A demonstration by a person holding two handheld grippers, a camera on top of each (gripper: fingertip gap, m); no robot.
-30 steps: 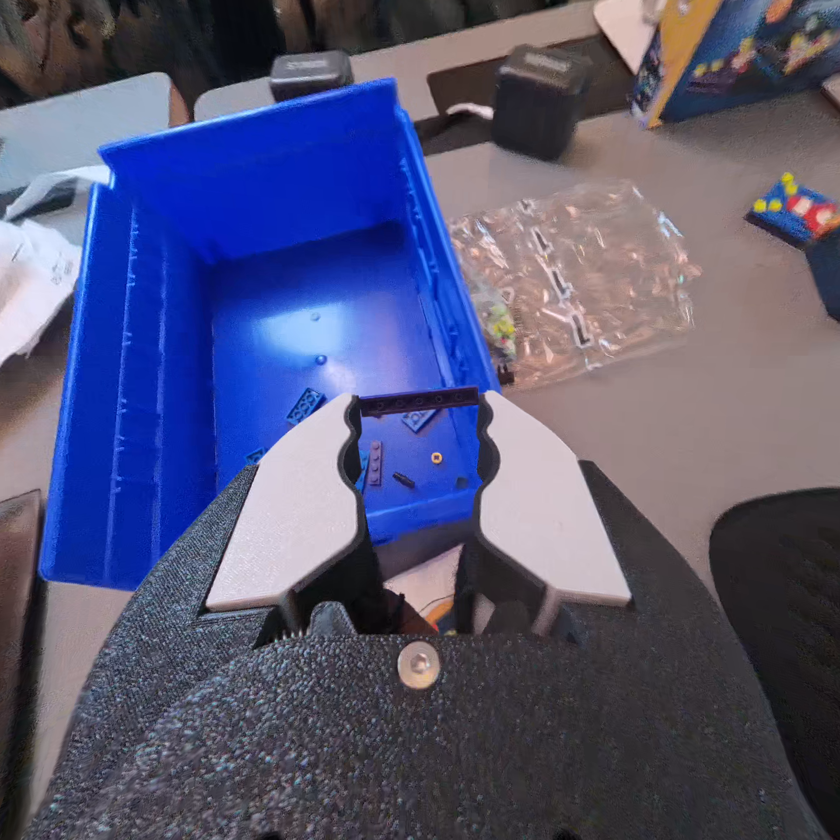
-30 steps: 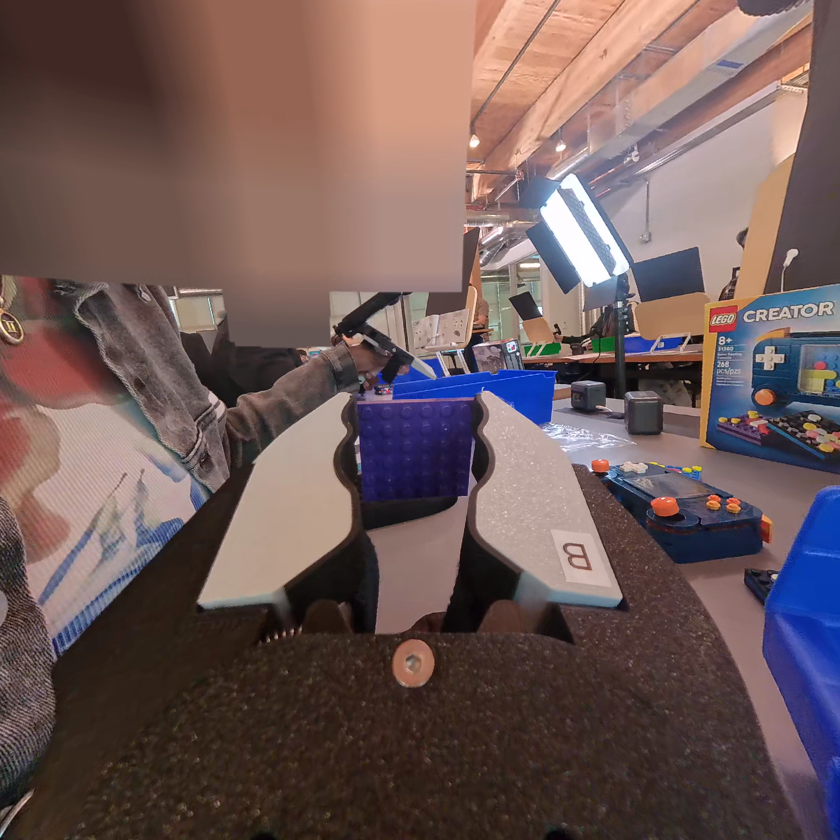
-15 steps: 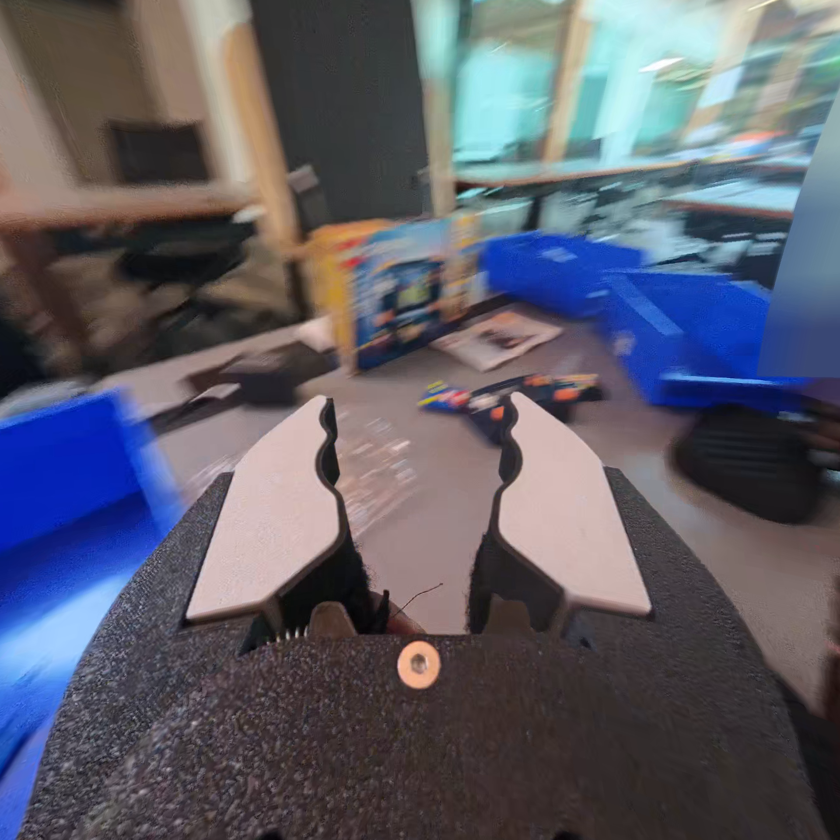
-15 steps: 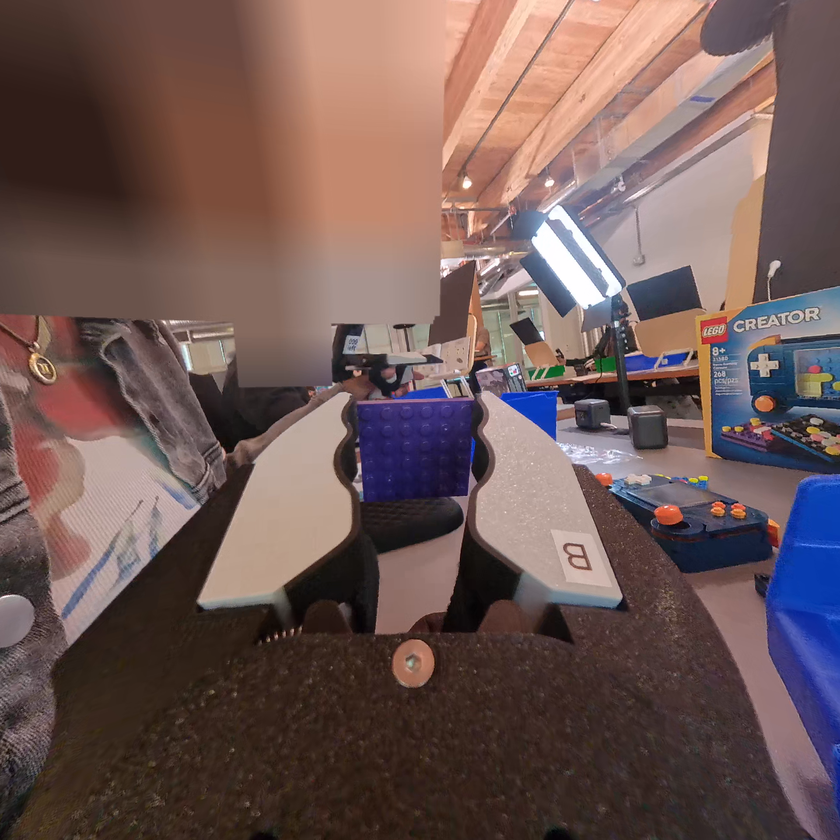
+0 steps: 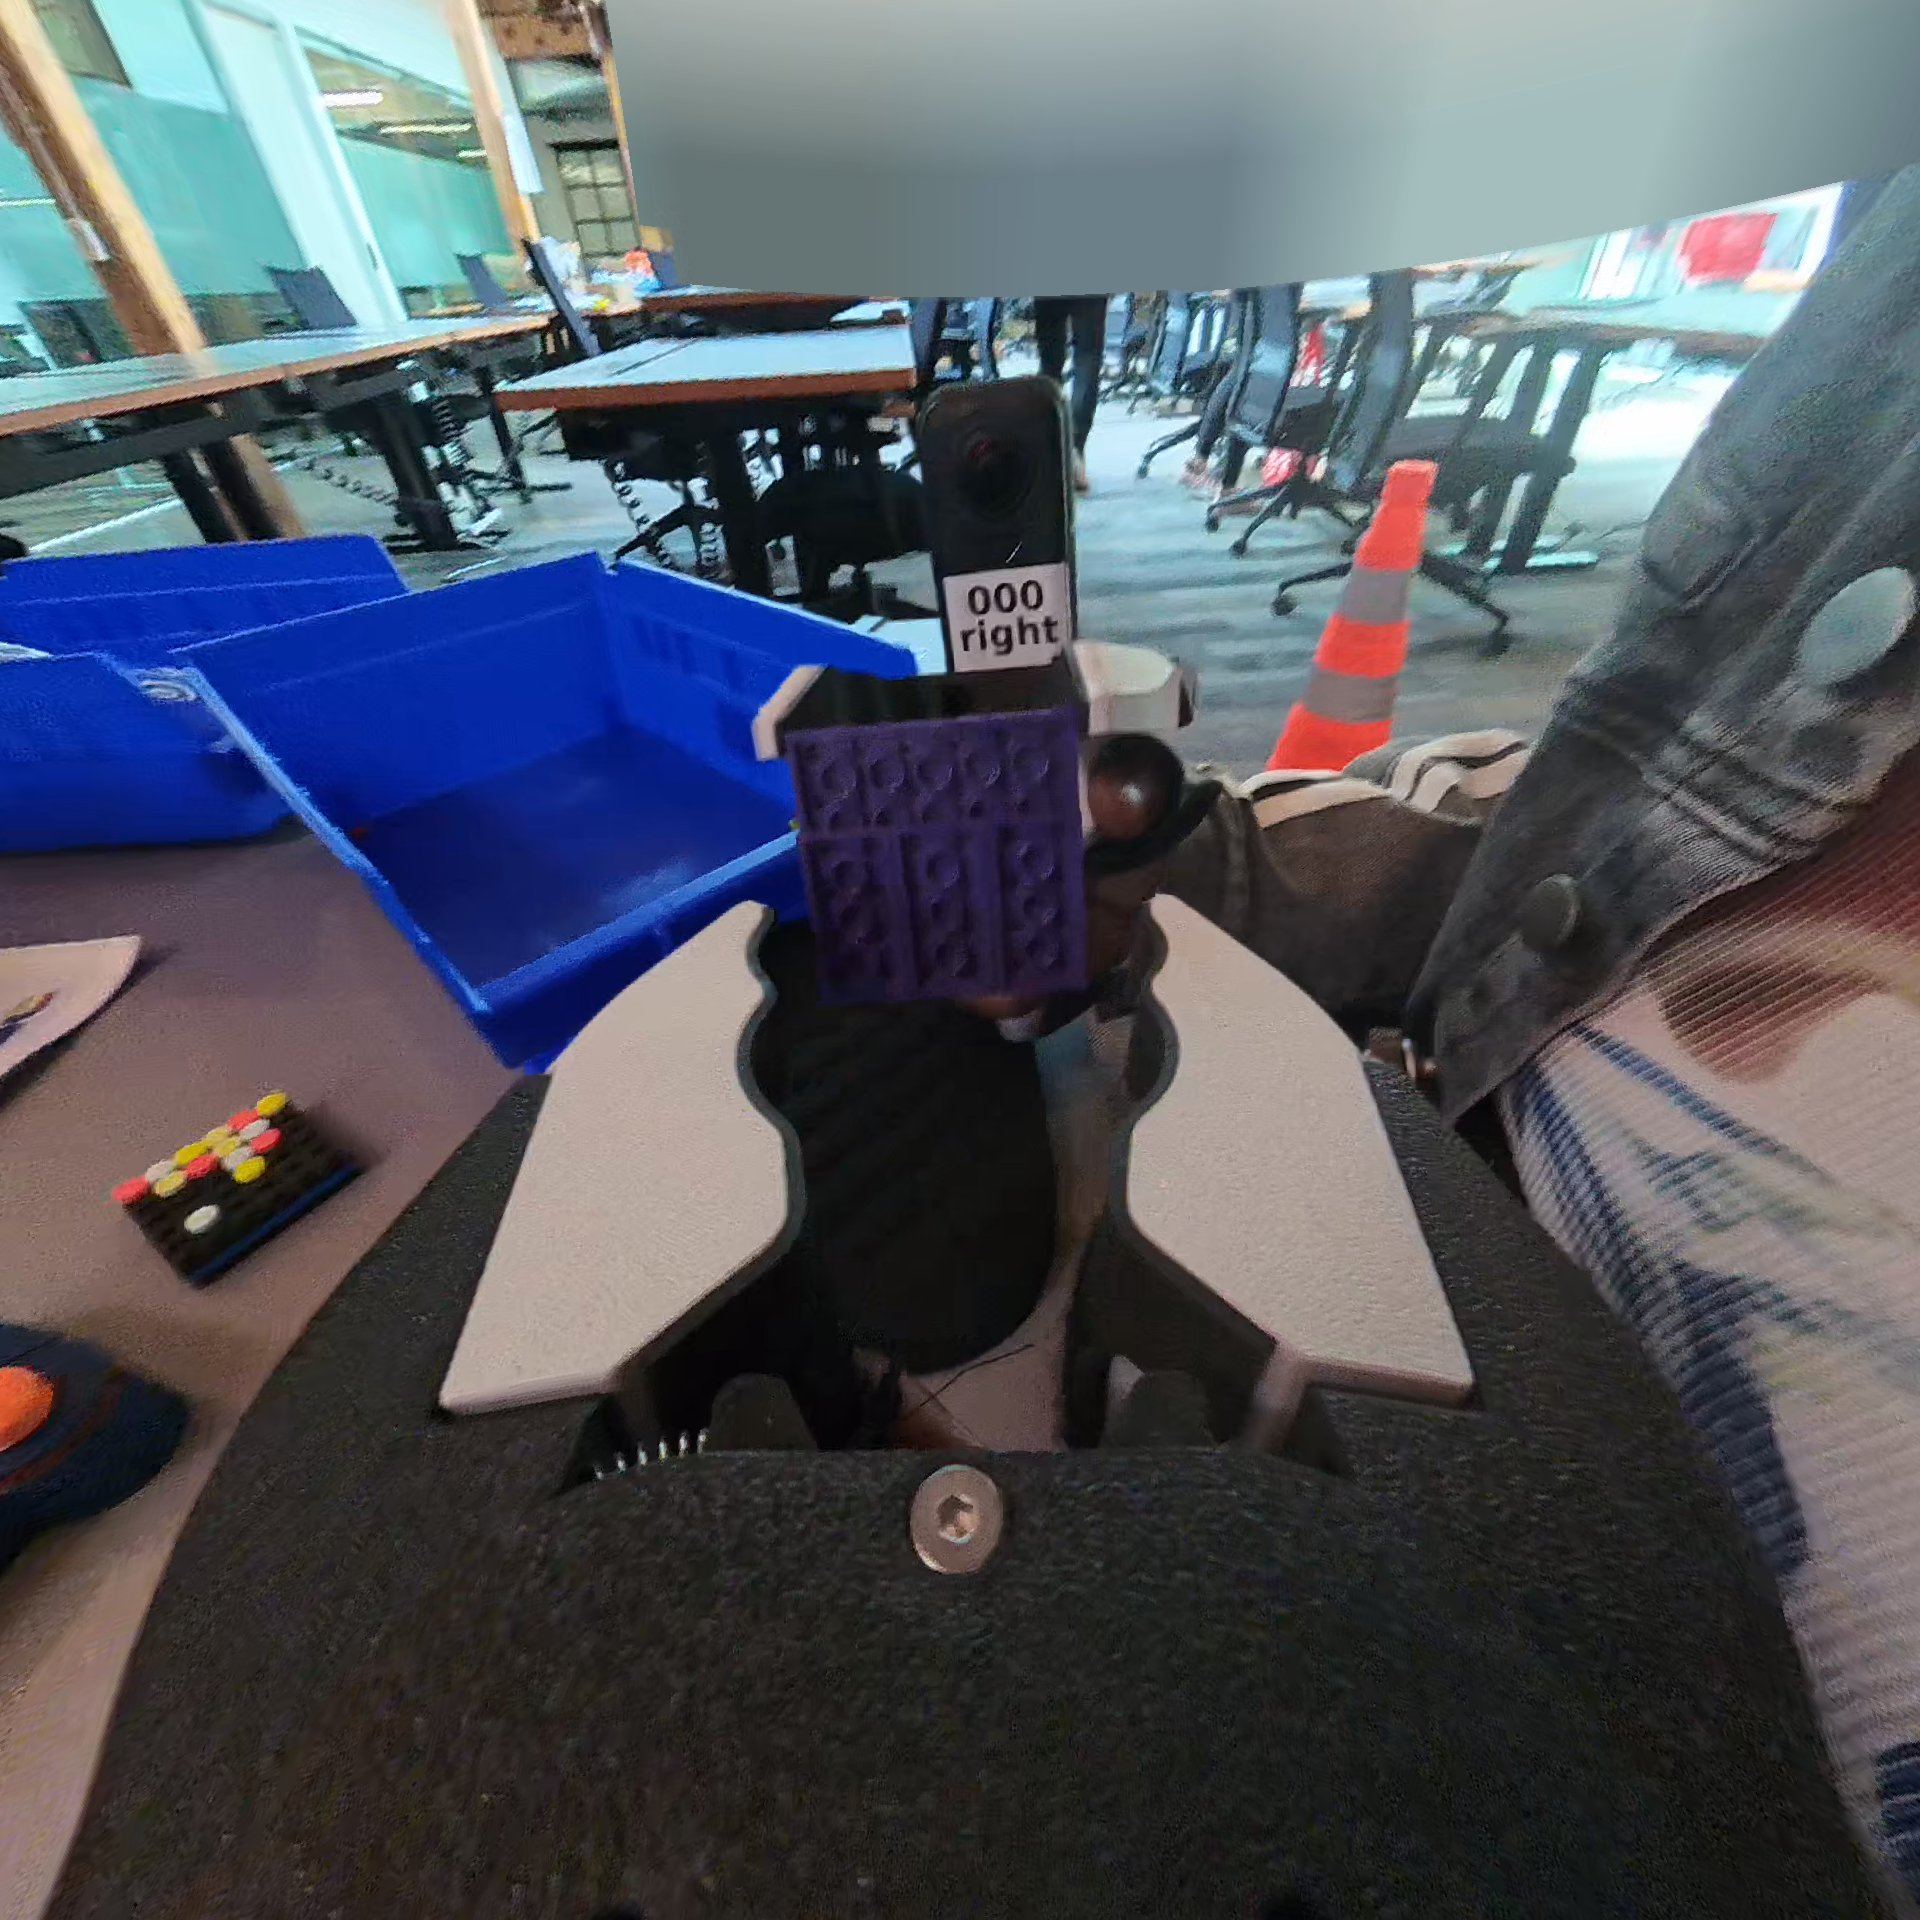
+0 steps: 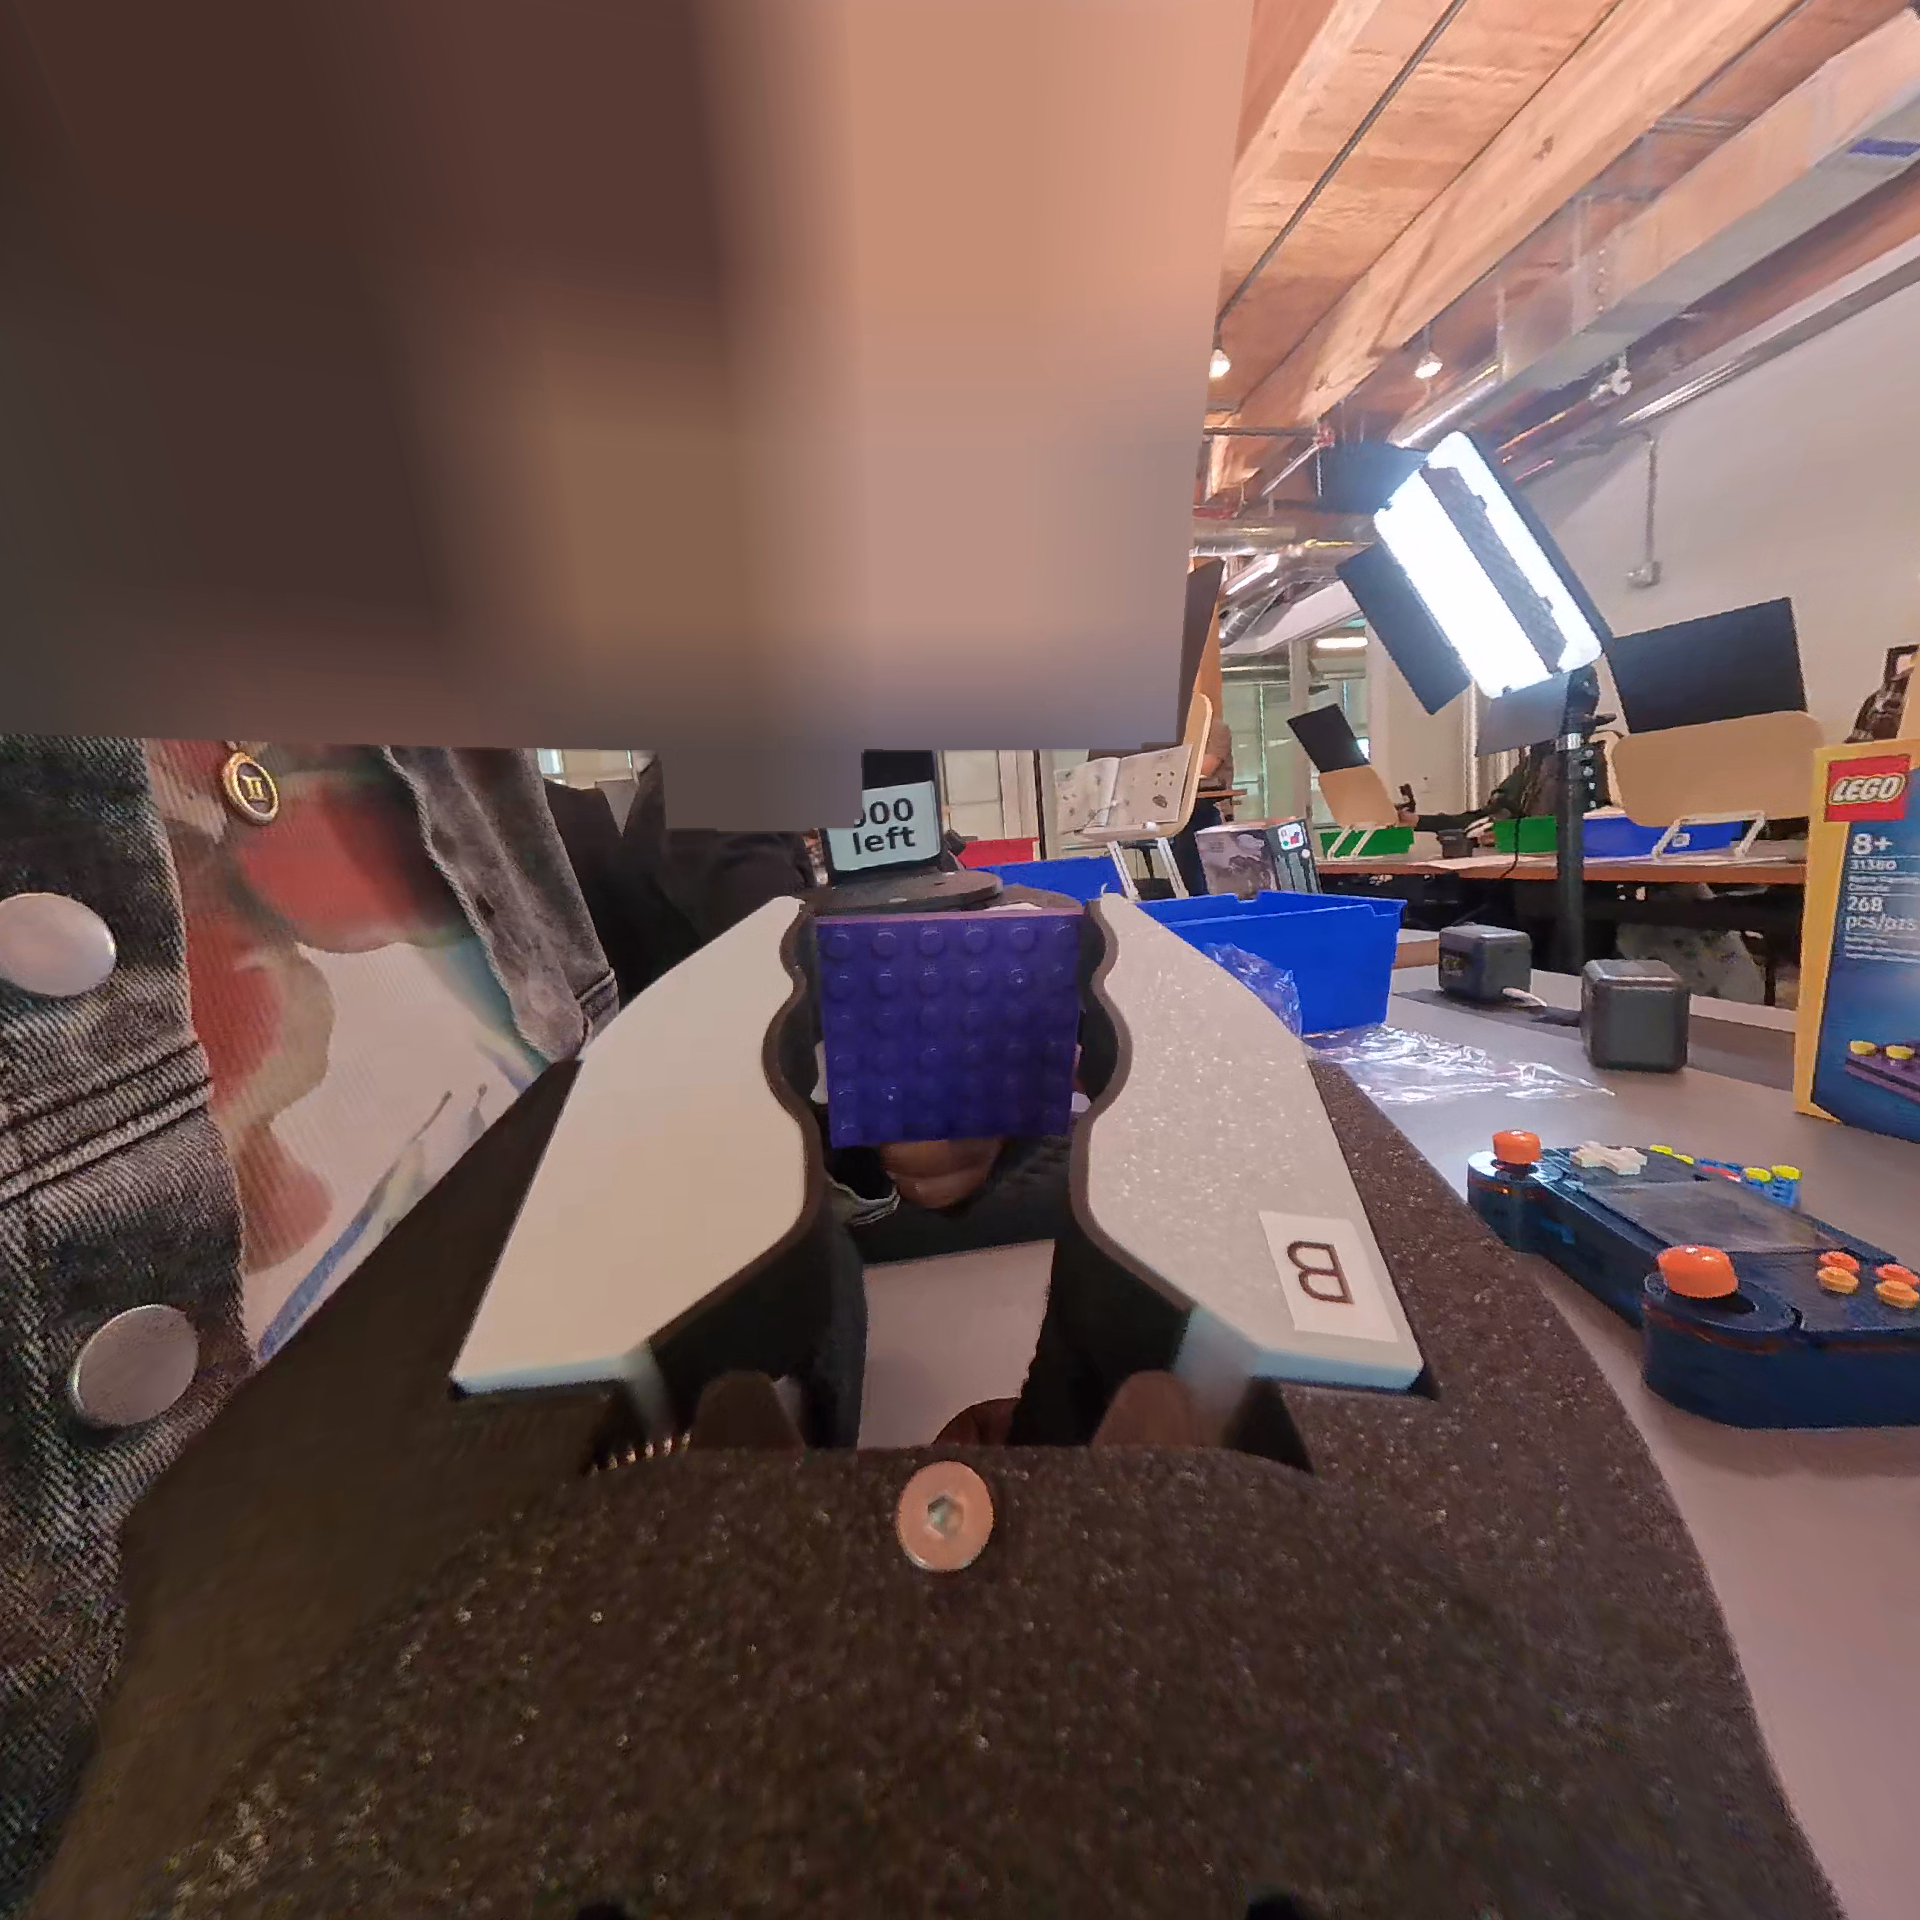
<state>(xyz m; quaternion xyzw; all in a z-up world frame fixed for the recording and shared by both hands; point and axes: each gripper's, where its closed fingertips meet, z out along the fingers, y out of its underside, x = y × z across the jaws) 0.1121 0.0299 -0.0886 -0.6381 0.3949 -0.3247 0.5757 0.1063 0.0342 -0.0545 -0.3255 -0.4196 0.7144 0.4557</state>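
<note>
Left wrist view first: the left gripper [image 5: 956, 935] has its two pale fingers [image 5: 644, 1153] spread wide apart with nothing between them, pointing at the purple studded plate [image 5: 943, 852]. That plate hangs in the air just past the fingertips, underside towards this camera, pinched at its top edge by the right gripper [image 5: 935, 717], whose black camera [image 5: 995, 488] with a white label stands above it. There is a clear gap either side of the plate inside the open fingers. To the left, the open blue bin [image 5: 540, 769] sits on the grey table [image 5: 239, 997], its near right corner close to the left fingertip. Nearer left lies a small black studded block [image 5: 234, 1184] dotted with red and yellow studs, well apart from the gripper. On the right a denim jacket sleeve [image 5: 1704, 644] crowds that edge. An orange traffic cone [image 5: 1361, 634] stands far off on the floor.

Over to the right wrist view: the right gripper [image 6: 943, 935] is clamped on the purple studded plate [image 6: 945, 1023], stud side facing the camera, both side edges hard against the fingers [image 6: 1184, 1101]. Beyond it the left gripper's labelled top peeks over the plate. The table [image 6: 1787, 1558] lies open on the right, with a dark blue brick-built console [image 6: 1704, 1288] near, a boxed set [image 6: 1860, 935] at the far right edge and more blue bins [image 6: 1278, 945] beyond.
</note>
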